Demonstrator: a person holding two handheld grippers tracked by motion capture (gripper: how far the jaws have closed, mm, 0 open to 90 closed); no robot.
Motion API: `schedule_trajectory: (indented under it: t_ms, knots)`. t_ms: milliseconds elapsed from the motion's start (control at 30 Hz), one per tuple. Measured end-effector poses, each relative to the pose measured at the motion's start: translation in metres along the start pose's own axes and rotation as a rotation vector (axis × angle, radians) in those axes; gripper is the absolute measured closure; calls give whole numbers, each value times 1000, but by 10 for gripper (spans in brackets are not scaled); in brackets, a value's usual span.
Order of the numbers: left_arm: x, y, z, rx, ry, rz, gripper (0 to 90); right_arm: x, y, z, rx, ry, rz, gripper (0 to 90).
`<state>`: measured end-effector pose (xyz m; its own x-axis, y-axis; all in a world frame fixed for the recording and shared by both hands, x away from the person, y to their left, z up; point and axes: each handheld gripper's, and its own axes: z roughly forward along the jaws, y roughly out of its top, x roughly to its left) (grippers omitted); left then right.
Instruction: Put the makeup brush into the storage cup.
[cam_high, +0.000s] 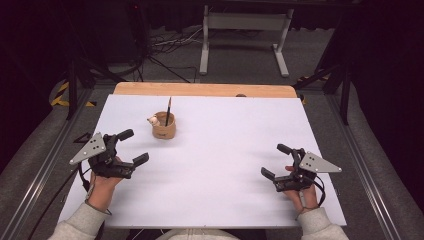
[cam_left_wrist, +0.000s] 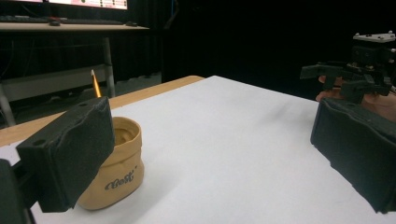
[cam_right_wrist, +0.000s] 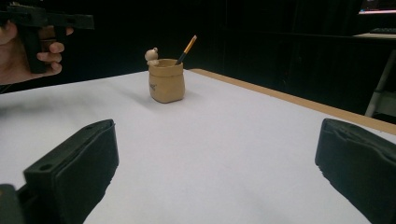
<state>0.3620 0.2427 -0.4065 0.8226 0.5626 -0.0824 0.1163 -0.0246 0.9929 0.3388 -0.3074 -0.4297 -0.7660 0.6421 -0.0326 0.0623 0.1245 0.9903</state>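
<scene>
**Tan pot and pencil waited near the far-left of the bench, both grippers empty**

A small tan pot (cam_high: 164, 128) stood upright on the white bench (cam_high: 225, 165), toward the far-left corner and well short of the wooden strip along the far edge. A pencil (cam_high: 168, 111) leaned inside it, tip end up, and a little pale figure (cam_high: 154, 120) perched on the rim at its left side.

The left hand-held gripper (cam_high: 134, 147) hovered near the left edge, its jaws spread wide and holding nothing; the pot sat just beyond it, close by one jaw in the left gripper view (cam_left_wrist: 111, 173). The right hand-held gripper (cam_high: 276, 161) was held near the right edge, well apart from the pot, also wide and empty.

The pot looked like a light, rigid piece with a soft-folded sack shape, probably ceramic or clay, so likely brittle if knocked over. Its body seemed the safest place to grip, across the middle below the rim, clear of the figure. The pencil appeared light, stiff and smooth; it would best be pinched on the bare shaft above the rim and drawn along its own lean, lest it tip the pot.
</scene>
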Motion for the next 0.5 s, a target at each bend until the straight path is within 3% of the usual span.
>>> schedule_trajectory:
  t_ms: [233, 500]
  knots:
    - [2, -12, -2, -6, -1, -18, 5, 0, -2, 0, -1, 8, -3, 0]
    - [2, -23, -1, 11, -2, -12, 2, 1, -4, 0, -10, 24, -10, 0]
